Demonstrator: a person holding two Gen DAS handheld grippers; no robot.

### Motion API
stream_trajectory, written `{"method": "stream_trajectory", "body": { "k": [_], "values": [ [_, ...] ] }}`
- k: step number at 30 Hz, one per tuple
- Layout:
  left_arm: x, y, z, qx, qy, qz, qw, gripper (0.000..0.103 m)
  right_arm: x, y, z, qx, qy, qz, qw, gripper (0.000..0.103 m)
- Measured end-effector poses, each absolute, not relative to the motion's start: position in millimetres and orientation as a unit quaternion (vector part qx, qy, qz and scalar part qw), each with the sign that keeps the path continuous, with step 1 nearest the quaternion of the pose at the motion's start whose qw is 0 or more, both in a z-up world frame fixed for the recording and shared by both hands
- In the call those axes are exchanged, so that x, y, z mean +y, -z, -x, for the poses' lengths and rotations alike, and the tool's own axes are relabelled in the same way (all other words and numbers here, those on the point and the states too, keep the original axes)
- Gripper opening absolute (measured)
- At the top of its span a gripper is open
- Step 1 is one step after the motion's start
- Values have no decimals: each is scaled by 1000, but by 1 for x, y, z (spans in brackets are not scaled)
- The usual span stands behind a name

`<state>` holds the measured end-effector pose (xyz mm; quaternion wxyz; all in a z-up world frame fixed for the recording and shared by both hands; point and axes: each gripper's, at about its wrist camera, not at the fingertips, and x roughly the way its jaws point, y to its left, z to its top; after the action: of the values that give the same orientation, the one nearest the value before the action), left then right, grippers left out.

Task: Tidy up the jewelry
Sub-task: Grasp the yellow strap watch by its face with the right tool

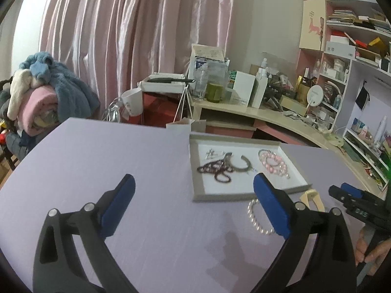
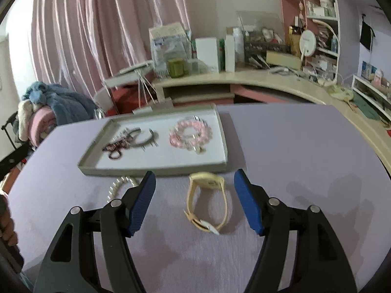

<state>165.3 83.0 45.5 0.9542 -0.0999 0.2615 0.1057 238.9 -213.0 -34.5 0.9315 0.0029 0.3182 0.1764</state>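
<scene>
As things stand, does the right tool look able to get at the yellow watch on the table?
Probably yes. The right tool is open, with the yellow watch lying on the table between and just ahead of its fingers. Nothing lies across the way; the tray sits beyond it.

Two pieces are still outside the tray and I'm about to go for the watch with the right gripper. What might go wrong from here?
1. The yellow watch stands on its strap loop; closing the open right gripper may squash or tip it.
2. The pearl bracelet lies beside the left gripper's finger, which could drag it.
3. The tray already holds the pink bead bracelet; a drop may tangle pieces.
</scene>
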Motion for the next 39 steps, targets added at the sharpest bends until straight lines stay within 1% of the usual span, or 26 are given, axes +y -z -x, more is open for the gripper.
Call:
{"method": "stream_trajectory", "body": {
  "k": [4,9,15,39],
  "values": [
    [88,-34,-151,273,-104,111,950,98,-213,60,-245,356,-154,7,922,69],
    [91,-24,-140,283,-102,112,947,98,-204,81,-249,387,-142,23,911,72],
    [93,-23,-137,285,-98,107,948,98,-201,83,-248,389,-137,27,910,77],
    [91,-10,-147,305,-97,98,942,98,-198,86,-265,400,-128,31,907,77]
  ]
}}
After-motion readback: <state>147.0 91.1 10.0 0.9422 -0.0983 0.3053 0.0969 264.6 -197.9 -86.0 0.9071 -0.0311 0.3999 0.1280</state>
